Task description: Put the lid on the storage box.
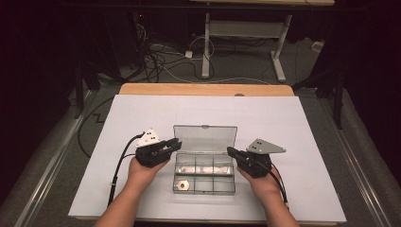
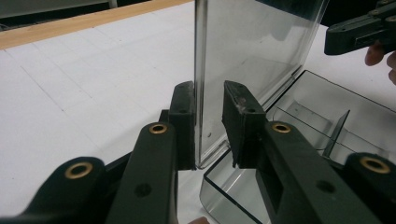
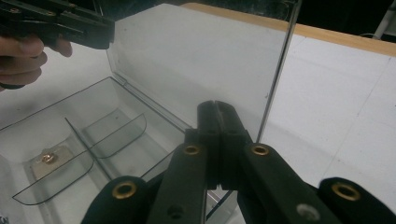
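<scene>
A clear plastic compartment box (image 1: 204,189) lies on the white sheet, its lid (image 1: 204,138) standing upright at the back. In its front-left compartment rests a small metal plate with a brass ring (image 1: 183,185), which the right gripper view catches too (image 3: 48,157). My left gripper (image 1: 176,143) is at the lid's left edge. In the left gripper view its jaws (image 2: 208,100) straddle the lid (image 2: 252,46), one pad against it and a gap at the other. My right gripper (image 1: 230,151) hovers at the box's right end, jaws pressed together (image 3: 217,109) on nothing, just before the lid's edge (image 3: 280,70).
The white sheet (image 1: 293,123) covers a wooden table whose far edge (image 1: 203,89) shows. Beyond lie floor cables (image 1: 156,56) and a desk's white legs (image 1: 206,47). Bare sheet surrounds the box on all sides.
</scene>
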